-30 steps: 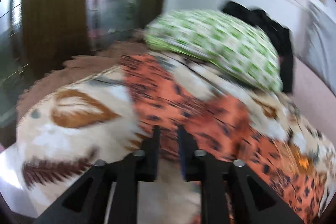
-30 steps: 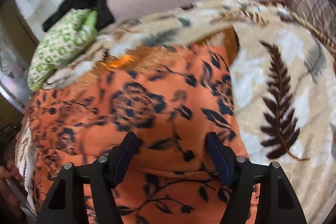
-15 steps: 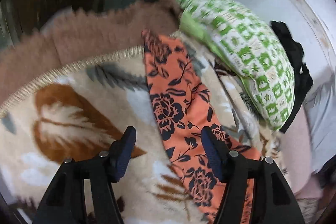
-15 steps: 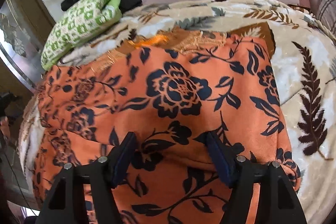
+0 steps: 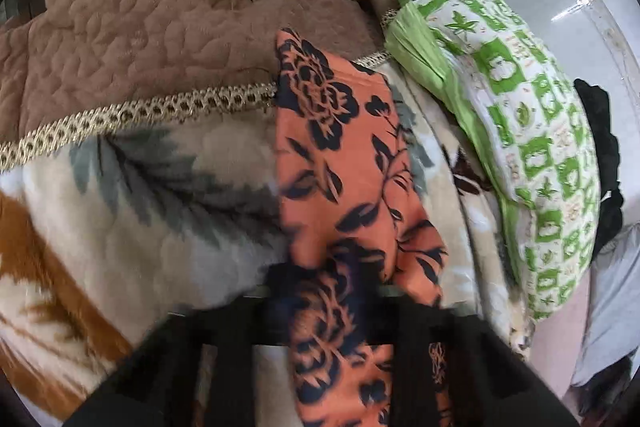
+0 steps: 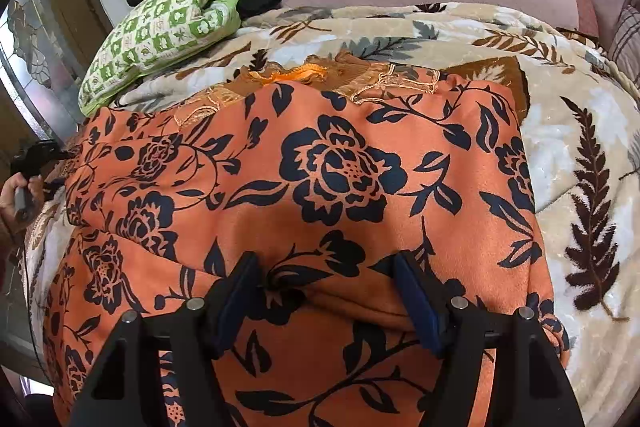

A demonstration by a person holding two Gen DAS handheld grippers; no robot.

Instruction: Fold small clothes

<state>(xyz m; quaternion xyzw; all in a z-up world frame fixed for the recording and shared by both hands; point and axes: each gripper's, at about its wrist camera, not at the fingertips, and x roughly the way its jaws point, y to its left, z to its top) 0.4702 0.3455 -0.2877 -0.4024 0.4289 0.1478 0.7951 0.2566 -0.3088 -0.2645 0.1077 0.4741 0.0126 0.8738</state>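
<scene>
My left hand-held gripper [image 5: 332, 311] has just closed, pinching the garment [image 5: 344, 163]; the right one [image 6: 332, 295] hangs open above it, so folding can start.

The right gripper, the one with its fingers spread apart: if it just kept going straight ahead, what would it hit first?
Most likely the orange flowered garment. The right gripper points down at it with open jaws, the cloth lying right ahead; how near is hard to judge.
</scene>
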